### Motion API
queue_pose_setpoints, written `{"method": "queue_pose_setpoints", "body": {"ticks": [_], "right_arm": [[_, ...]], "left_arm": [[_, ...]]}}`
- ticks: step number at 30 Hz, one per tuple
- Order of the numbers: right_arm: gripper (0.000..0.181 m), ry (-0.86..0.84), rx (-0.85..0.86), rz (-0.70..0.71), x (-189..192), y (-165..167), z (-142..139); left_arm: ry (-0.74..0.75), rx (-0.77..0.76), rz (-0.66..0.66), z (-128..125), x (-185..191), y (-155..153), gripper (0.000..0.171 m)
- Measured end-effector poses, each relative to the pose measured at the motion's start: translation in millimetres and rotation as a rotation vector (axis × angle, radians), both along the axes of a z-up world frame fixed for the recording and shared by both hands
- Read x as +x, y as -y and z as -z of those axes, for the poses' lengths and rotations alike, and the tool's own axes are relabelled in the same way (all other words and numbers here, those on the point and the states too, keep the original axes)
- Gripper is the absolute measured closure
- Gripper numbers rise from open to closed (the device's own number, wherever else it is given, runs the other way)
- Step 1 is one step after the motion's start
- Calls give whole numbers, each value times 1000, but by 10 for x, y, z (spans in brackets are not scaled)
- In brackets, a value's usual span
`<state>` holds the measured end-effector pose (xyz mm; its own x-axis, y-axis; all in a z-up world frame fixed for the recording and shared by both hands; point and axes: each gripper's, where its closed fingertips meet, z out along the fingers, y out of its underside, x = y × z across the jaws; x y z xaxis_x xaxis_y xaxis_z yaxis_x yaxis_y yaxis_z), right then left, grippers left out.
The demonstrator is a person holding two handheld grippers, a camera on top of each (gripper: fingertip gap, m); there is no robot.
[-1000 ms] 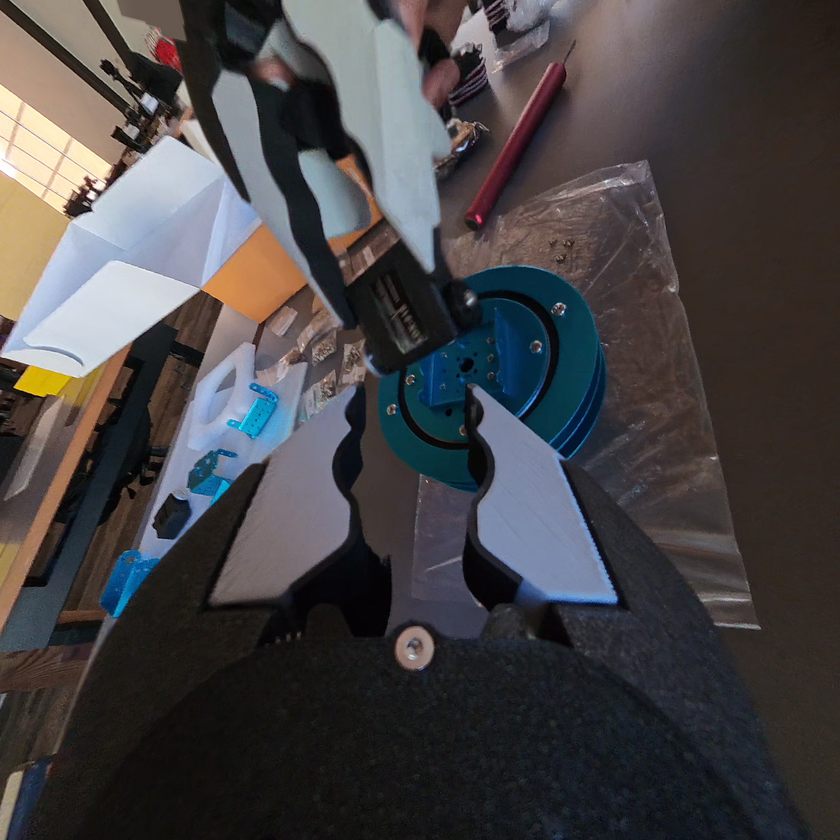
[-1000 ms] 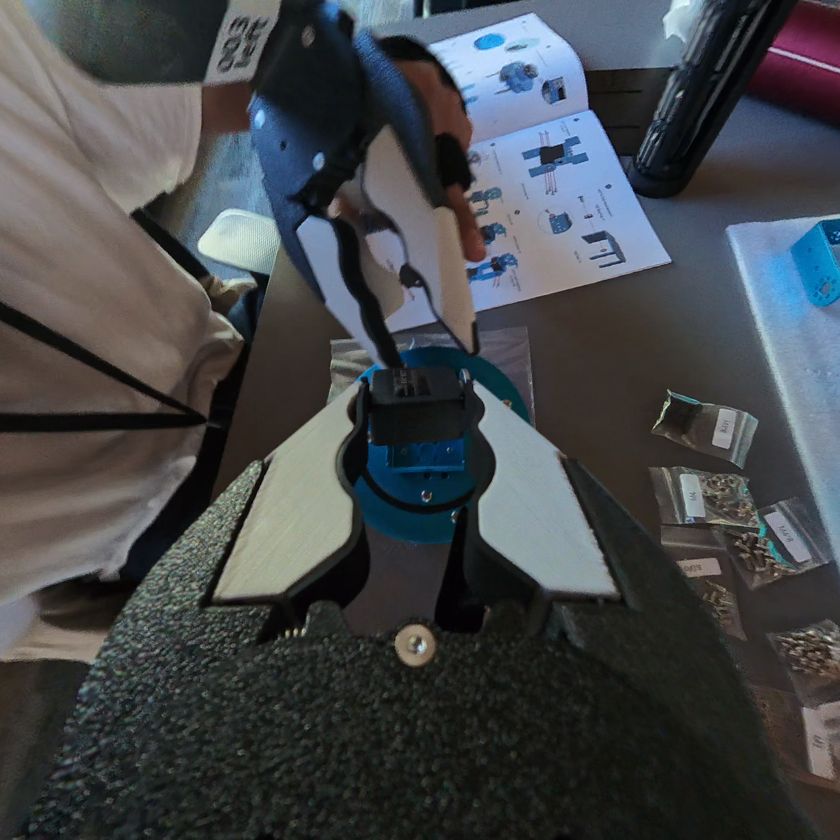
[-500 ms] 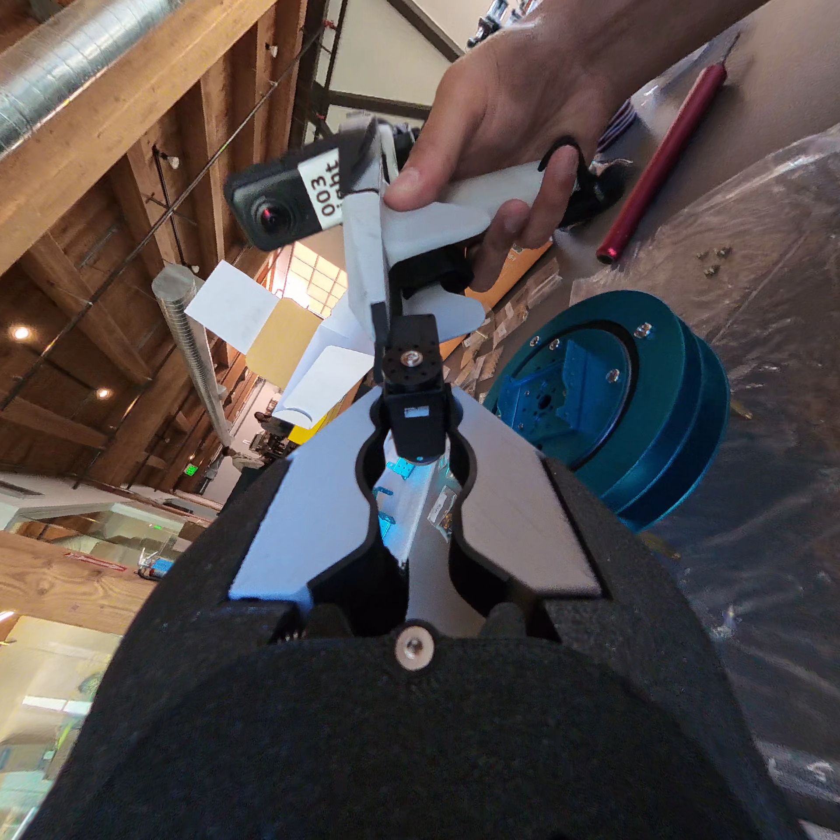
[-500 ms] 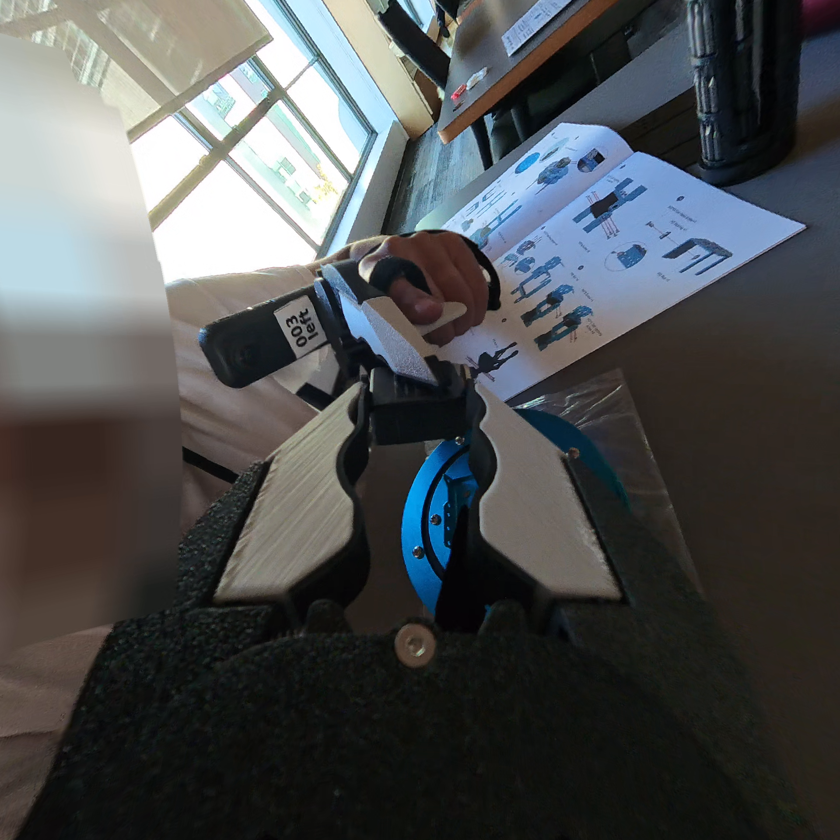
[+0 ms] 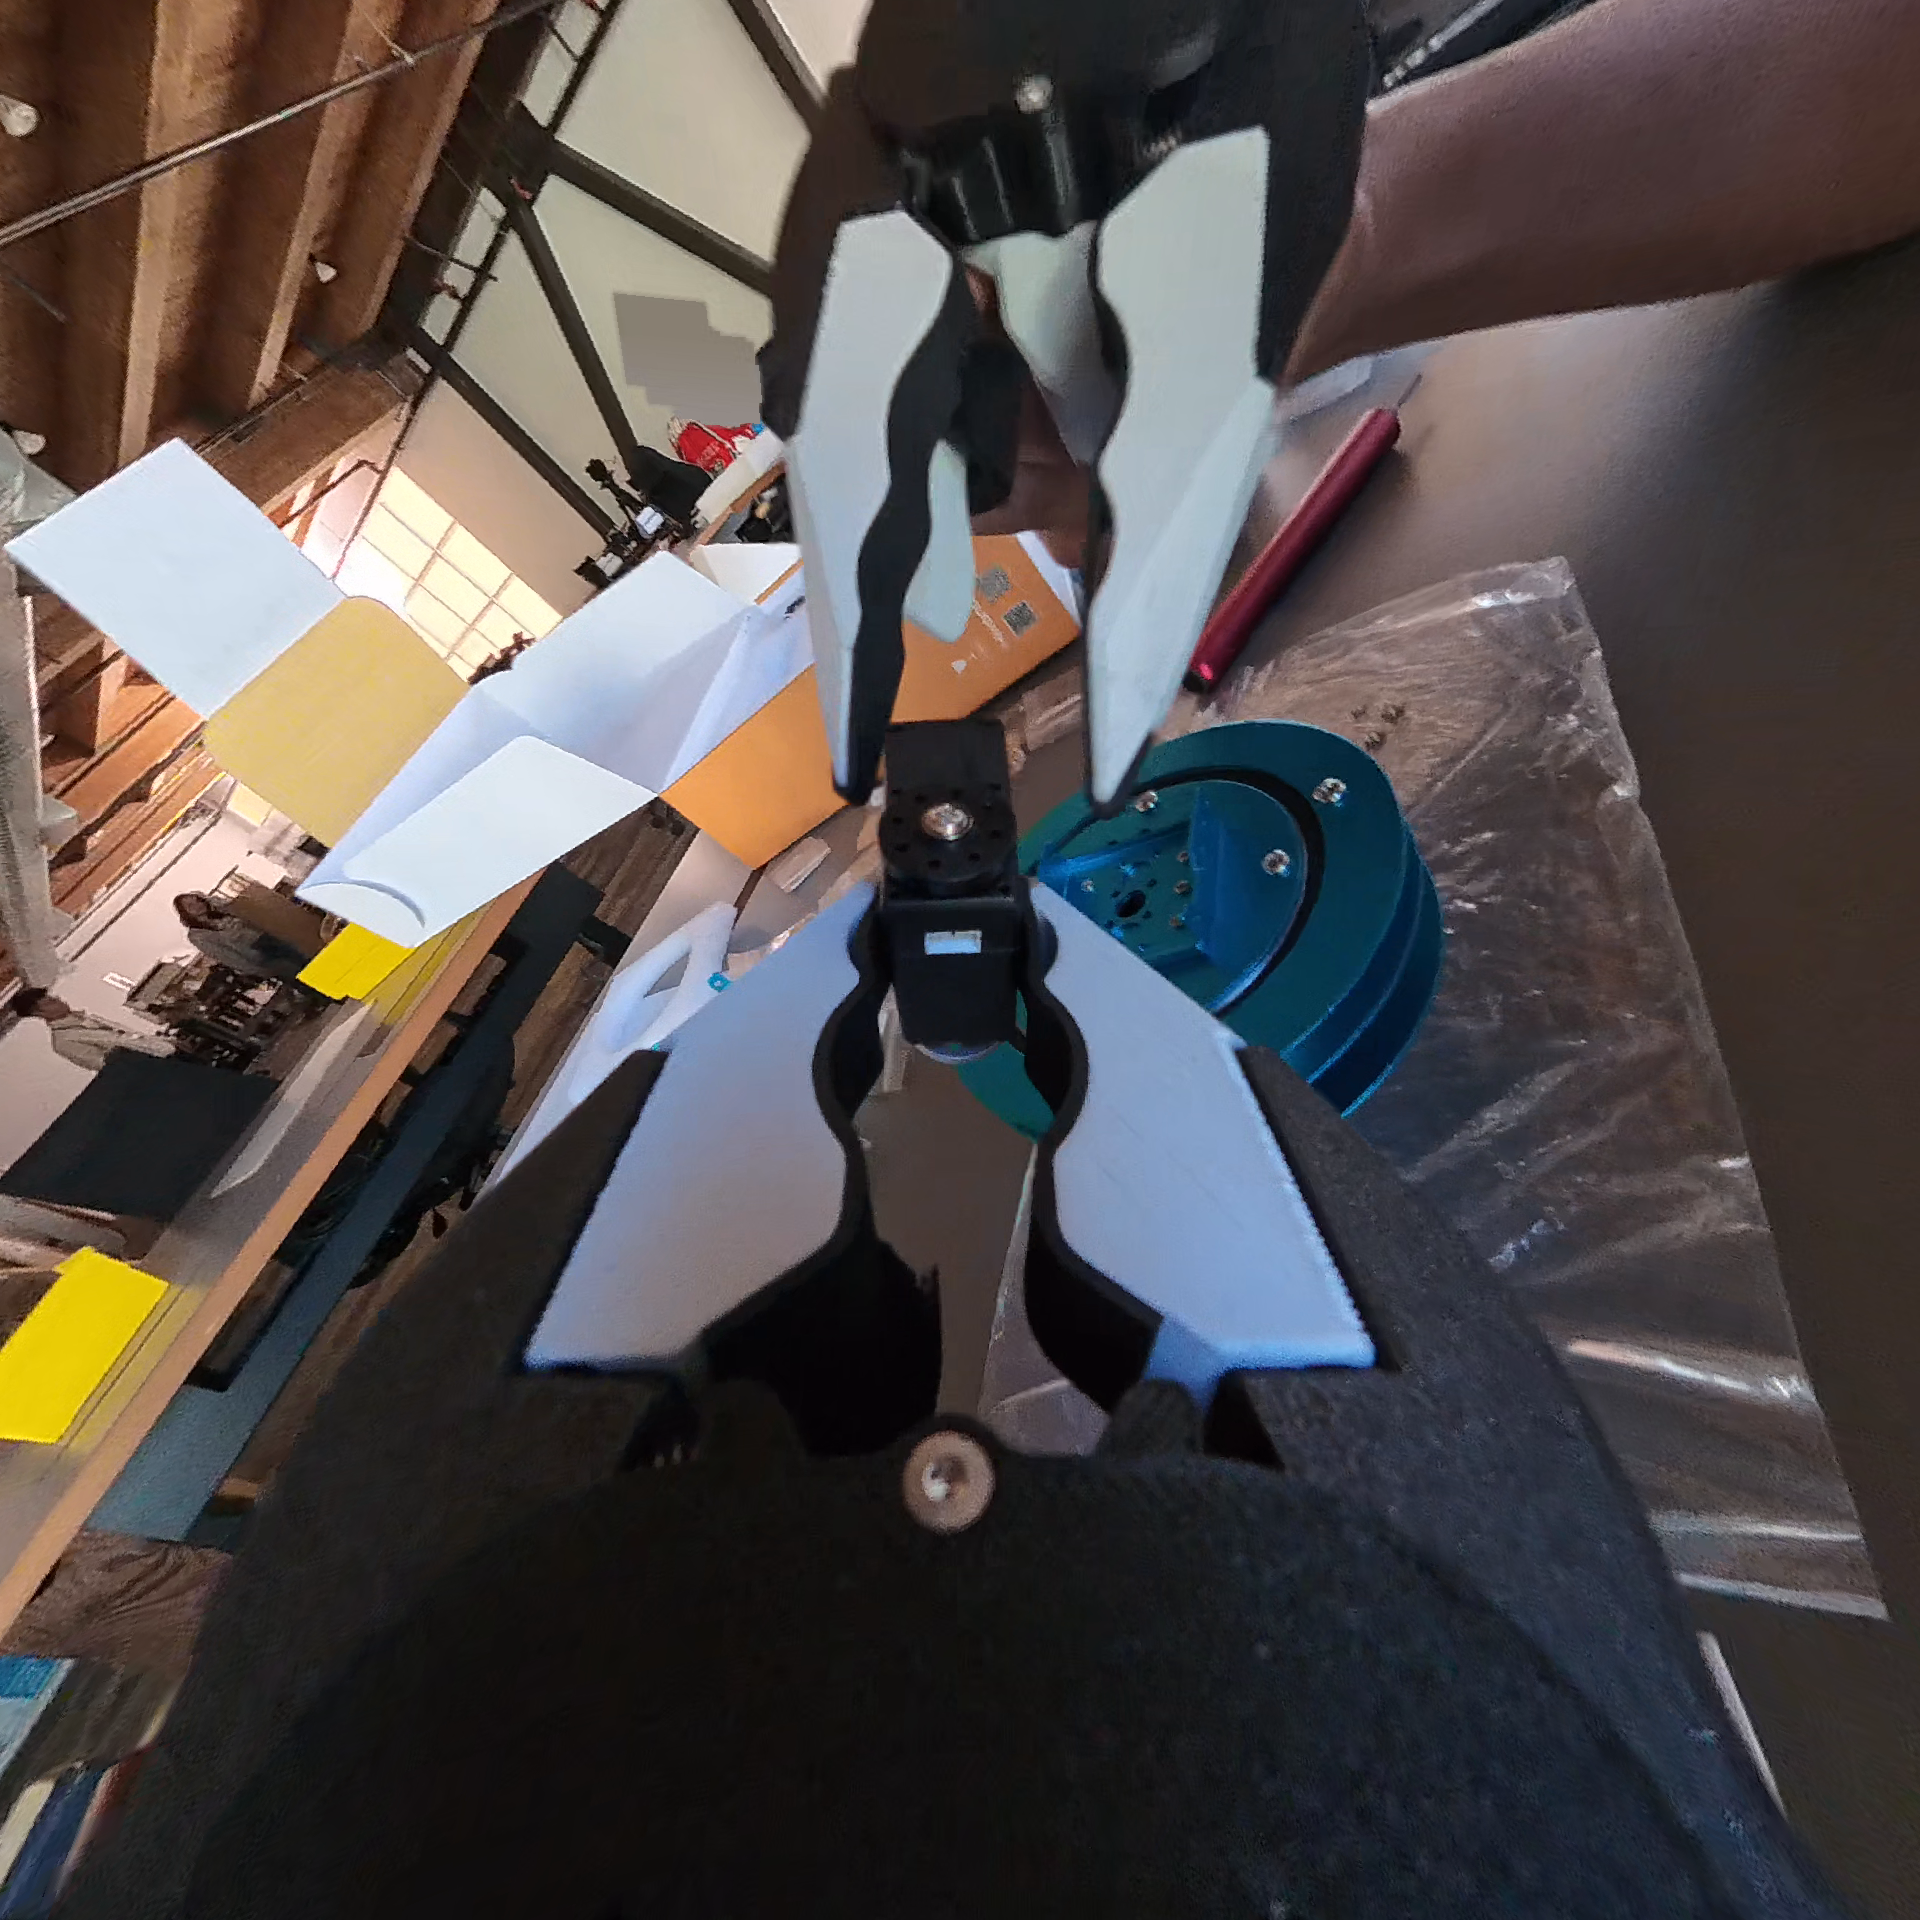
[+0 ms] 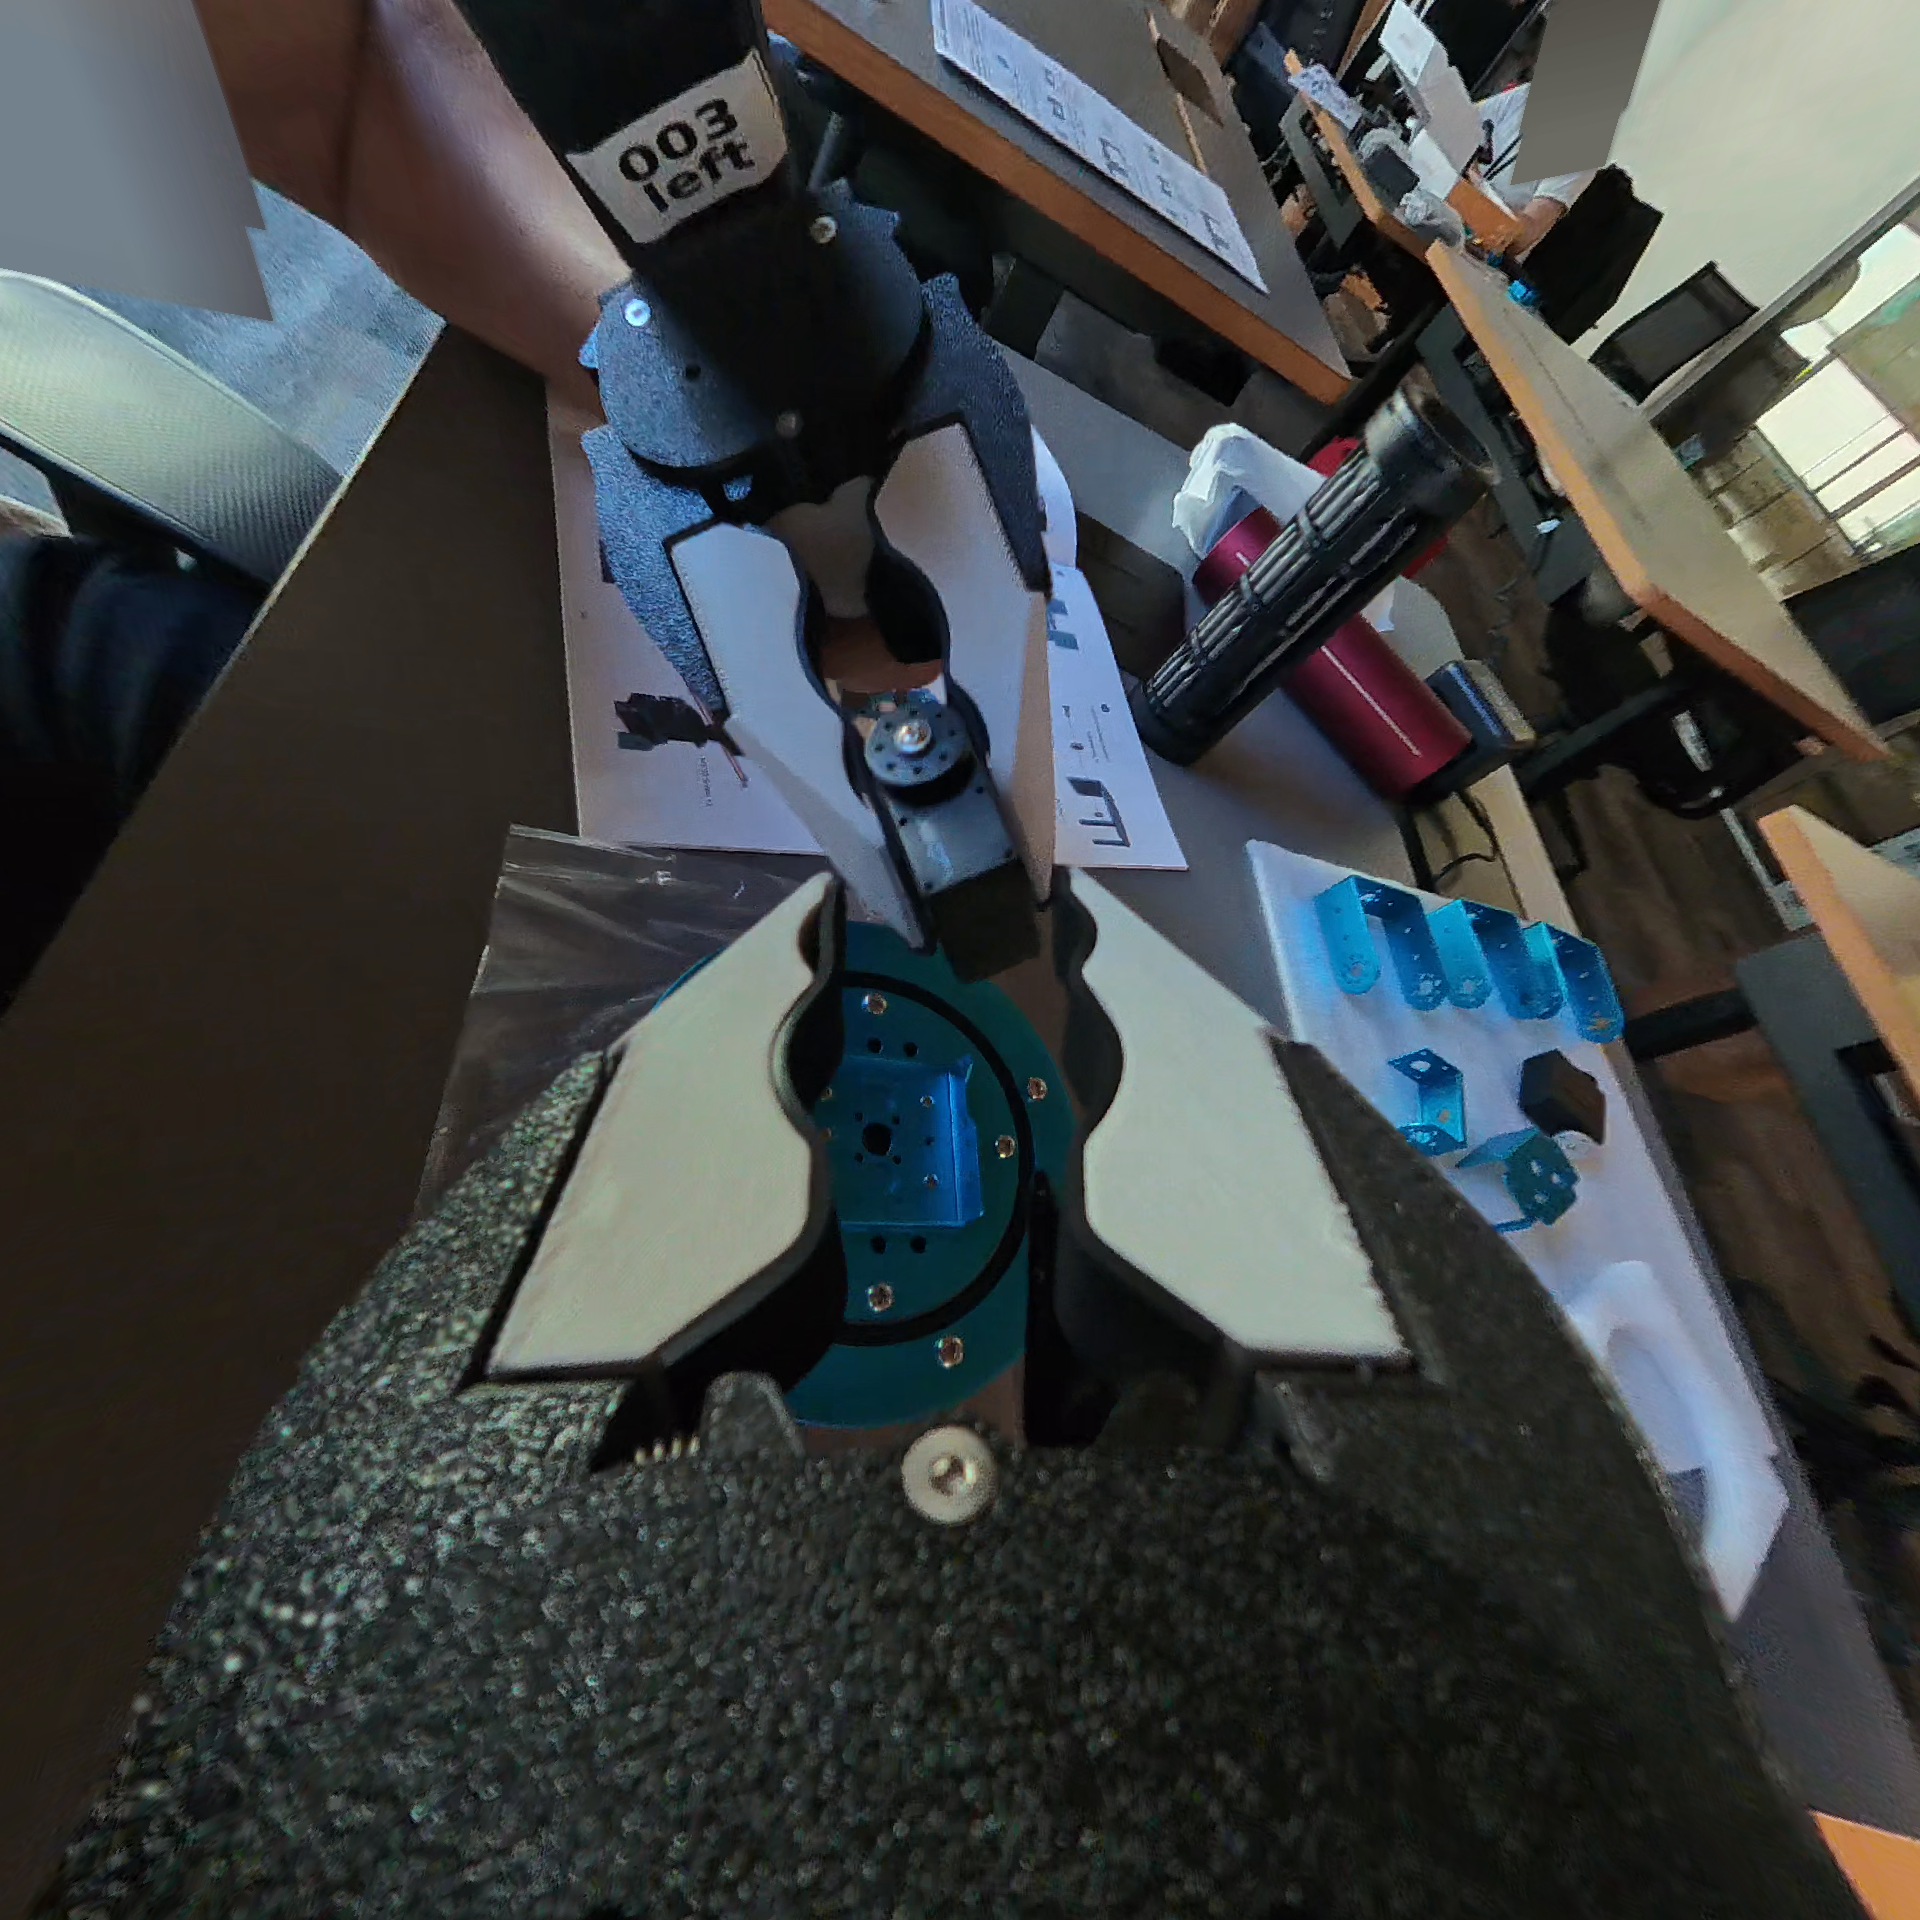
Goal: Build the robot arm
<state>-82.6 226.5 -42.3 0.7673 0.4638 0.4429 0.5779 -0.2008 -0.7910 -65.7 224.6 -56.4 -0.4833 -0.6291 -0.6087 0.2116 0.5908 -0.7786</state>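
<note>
A dark grey worktable [image 6: 260,987] is carrying a round teal metal turntable base [image 5: 1340,914] on clear plastic. The left gripper [image 5: 951,961] is clamping a small black servo motor [image 5: 948,904] above it, while the right gripper [image 6: 951,914] is hovering spread apart, holding nothing.

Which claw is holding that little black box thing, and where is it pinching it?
The left gripper pinches the black servo motor by its body sides. The right gripper is open, holding nothing.

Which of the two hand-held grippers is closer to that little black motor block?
Left. The left hand-held gripper is shut on the black motor block, holding it above the blue disc. The right hand-held gripper is open, fingertips just off the block.
</note>
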Motion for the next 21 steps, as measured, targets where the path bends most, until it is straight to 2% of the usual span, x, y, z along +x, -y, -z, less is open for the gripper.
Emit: {"method": "queue_pose_setpoints", "body": {"ticks": [3,7,21], "right_arm": [[159,68,-6,-11,-51,-4,67],[161,113,-33,-7,-49,9,105],[160,-34,-84,-50,-27,37,152]], "left_arm": [[-13,72,5,100,-26,46,151],[-16,96,9,132,-41,52,150],[-60,59,29,129,-75,70,150]]}}
